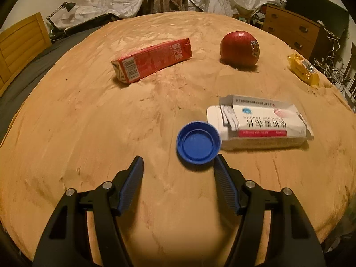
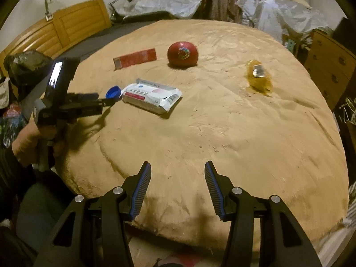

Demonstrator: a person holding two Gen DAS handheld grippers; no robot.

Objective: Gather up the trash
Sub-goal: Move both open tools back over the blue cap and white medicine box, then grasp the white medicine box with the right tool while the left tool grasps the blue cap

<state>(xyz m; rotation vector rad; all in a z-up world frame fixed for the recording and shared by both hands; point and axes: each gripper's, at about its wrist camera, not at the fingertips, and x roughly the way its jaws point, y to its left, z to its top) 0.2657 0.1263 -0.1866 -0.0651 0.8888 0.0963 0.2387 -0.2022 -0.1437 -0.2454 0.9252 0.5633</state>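
A: What trash lay on the tan blanket (image 1: 89, 122)?

B: A blue bottle cap (image 1: 198, 142), hollow side up, lay just left of the white medicine box (image 1: 262, 124), apparently touching its near corner; the box's end flap stood torn open; a red carton (image 1: 153, 59) lay on its side beyond the box to the left; a red apple (image 1: 240, 49) stood beyond the box; a crumpled yellow wrapper (image 1: 303, 69) lay beyond the box to the right.

A: What was unclear?

B: The print on the box was blurred; the wrapper was smeared in the right wrist view.

A: And the tongs?

B: The left gripper (image 1: 179, 163) stood moderately open and held nothing; its right finger (image 1: 224, 178) reached just beside the cap, contact uncertain; the right gripper (image 2: 175, 169), also partly open and empty, hung over bare blanket well short of the box.
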